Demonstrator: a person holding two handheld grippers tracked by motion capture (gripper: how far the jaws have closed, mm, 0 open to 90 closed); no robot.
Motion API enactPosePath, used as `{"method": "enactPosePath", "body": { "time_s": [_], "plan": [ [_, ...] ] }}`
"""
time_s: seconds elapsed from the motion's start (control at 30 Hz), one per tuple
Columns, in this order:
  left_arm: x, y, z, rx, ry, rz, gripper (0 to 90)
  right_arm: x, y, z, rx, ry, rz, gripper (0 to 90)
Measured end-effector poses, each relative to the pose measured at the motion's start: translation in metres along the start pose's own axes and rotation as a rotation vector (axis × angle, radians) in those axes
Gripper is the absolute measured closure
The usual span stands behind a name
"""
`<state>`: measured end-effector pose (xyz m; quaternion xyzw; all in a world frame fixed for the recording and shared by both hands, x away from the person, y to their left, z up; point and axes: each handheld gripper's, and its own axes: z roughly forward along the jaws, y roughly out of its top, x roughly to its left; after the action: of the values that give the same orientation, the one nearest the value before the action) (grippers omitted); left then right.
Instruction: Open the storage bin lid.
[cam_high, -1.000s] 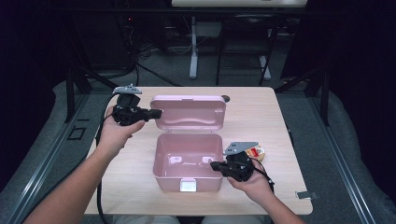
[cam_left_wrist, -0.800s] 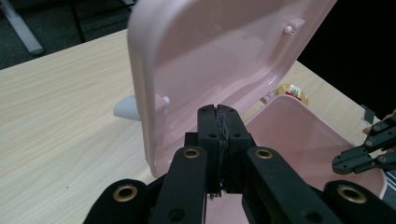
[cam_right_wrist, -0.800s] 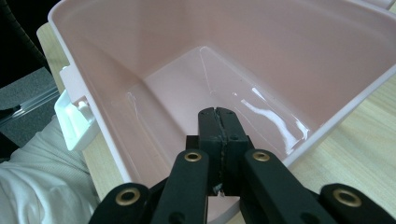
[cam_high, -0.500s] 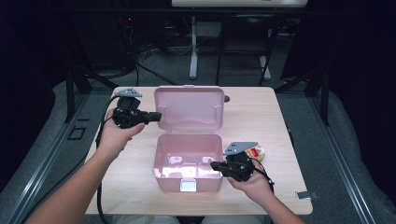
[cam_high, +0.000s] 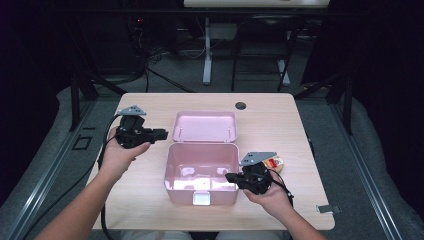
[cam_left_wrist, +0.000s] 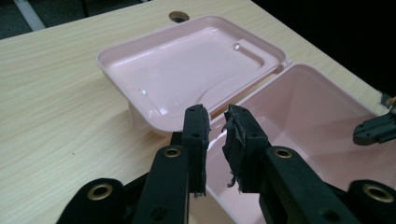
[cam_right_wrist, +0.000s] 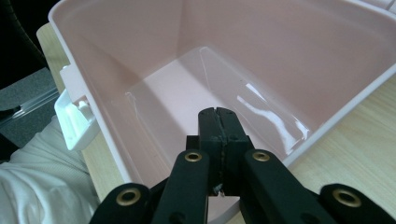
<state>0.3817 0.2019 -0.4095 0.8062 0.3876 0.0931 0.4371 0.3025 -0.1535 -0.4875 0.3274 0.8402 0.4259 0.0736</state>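
The right gripper, clenched on what seems the pink box's near wall, steadies it, while the left gripper, jaws just parted and empty, has let the lid lie flat.

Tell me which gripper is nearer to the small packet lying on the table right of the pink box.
The right. The right gripper sits at the box's right wall, just in front of the packet; the left gripper is across the box, beside the open lid.

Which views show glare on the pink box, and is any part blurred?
Right gripper view: bright glare streaks on the pink box floor, jaws sharp. Left gripper view: small highlights on the lid. High view: soft overall, dark surroundings, glare inside the box near its front wall.
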Motion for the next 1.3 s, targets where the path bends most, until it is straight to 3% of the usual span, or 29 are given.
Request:
{"method": "enactPosePath", "body": {
  "time_s": [0.2,0.3,0.5,0.63,1.0,1.3],
  "plan": [
    [0.002,-0.014,0.003,-0.001,-0.008,-0.009,72.1,0.000,0.000,0.000,-0.001,0.007,0.003,90.0],
    [0.002,-0.022,0.006,-0.004,-0.024,-0.035,68.9,0.000,0.000,0.000,-0.003,0.007,0.003,90.0],
    [0.002,-0.033,0.011,-0.005,-0.015,-0.038,66.0,0.000,0.000,0.000,-0.004,0.010,0.007,87.8],
    [0.002,-0.036,0.013,0.027,-0.034,-0.029,62.6,0.001,0.002,0.000,0.004,0.008,0.002,84.9],
    [0.001,-0.045,-0.004,0.016,-0.015,-0.015,61.9,0.001,0.019,-0.017,-0.018,0.000,-0.007,78.3],
    [0.003,-0.053,-0.017,0.040,0.009,0.001,58.1,-0.007,0.035,-0.031,-0.025,-0.037,-0.005,65.3]
  ]
}}
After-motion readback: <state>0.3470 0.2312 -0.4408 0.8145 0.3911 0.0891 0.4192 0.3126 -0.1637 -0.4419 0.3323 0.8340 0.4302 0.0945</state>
